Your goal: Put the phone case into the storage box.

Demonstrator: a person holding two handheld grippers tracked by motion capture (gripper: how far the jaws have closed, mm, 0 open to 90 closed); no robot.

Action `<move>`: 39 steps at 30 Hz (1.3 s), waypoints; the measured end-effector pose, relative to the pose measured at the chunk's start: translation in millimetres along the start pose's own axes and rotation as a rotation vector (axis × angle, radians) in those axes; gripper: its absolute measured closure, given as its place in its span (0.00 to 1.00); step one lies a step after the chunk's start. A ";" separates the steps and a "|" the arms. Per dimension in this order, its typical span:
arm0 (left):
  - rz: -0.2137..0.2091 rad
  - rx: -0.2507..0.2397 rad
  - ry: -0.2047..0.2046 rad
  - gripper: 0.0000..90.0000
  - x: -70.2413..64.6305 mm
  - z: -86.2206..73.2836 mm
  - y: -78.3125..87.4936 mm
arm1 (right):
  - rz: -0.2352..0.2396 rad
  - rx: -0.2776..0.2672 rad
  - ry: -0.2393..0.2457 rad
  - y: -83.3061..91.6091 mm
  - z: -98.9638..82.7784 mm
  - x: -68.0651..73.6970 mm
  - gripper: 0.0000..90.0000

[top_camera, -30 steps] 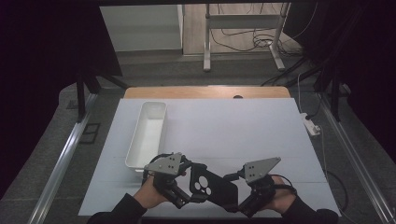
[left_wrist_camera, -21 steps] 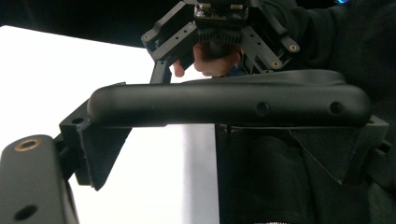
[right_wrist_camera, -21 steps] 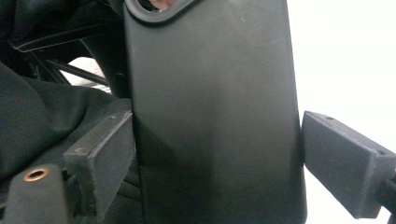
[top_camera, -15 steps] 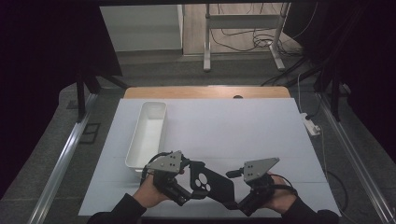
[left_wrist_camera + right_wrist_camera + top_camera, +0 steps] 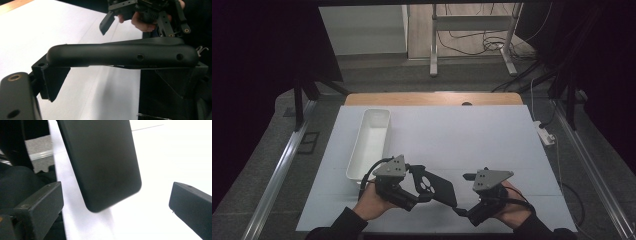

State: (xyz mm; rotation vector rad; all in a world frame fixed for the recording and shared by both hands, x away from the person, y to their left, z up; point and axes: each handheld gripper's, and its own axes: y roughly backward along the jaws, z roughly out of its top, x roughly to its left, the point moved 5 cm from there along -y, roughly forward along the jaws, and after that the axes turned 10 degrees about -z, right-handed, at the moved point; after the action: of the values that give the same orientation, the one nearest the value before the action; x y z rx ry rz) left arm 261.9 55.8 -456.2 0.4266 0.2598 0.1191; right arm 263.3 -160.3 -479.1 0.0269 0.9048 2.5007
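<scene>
A black phone case (image 5: 438, 188) with camera holes is held just above the white table. My left gripper (image 5: 418, 190) is shut on its end with the holes. In the left gripper view the case (image 5: 120, 53) lies edge-on across the jaws. My right gripper (image 5: 464, 197) is open at the case's other end. Its jaws have just been opening. In the right gripper view the case's rounded end (image 5: 105, 162) hangs between the two spread fingers (image 5: 37, 207), touching neither. The right gripper (image 5: 140, 12), in a hand, also appears in the left gripper view.
A long white tray (image 5: 372, 142) stands on the table's left half, just beyond my left hand. The white table top (image 5: 472, 135) stretches ahead to a wooden strip (image 5: 432, 98). A power strip (image 5: 546, 134) lies off the right edge.
The right gripper's jaws have spread apart off the case's end. Both hands and the case have stayed where they were.
</scene>
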 end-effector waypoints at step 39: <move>0.153 -0.013 0.176 0.15 18.5 29.1 -21.5 | -0.212 0.105 -0.099 -15.3 0.8 -4.6 0.02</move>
State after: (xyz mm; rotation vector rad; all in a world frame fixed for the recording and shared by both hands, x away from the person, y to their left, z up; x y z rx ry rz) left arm 288.9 28.1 -443.8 0.4230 0.3990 0.3089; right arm 274.2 -151.6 -487.2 0.0841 0.9450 2.2351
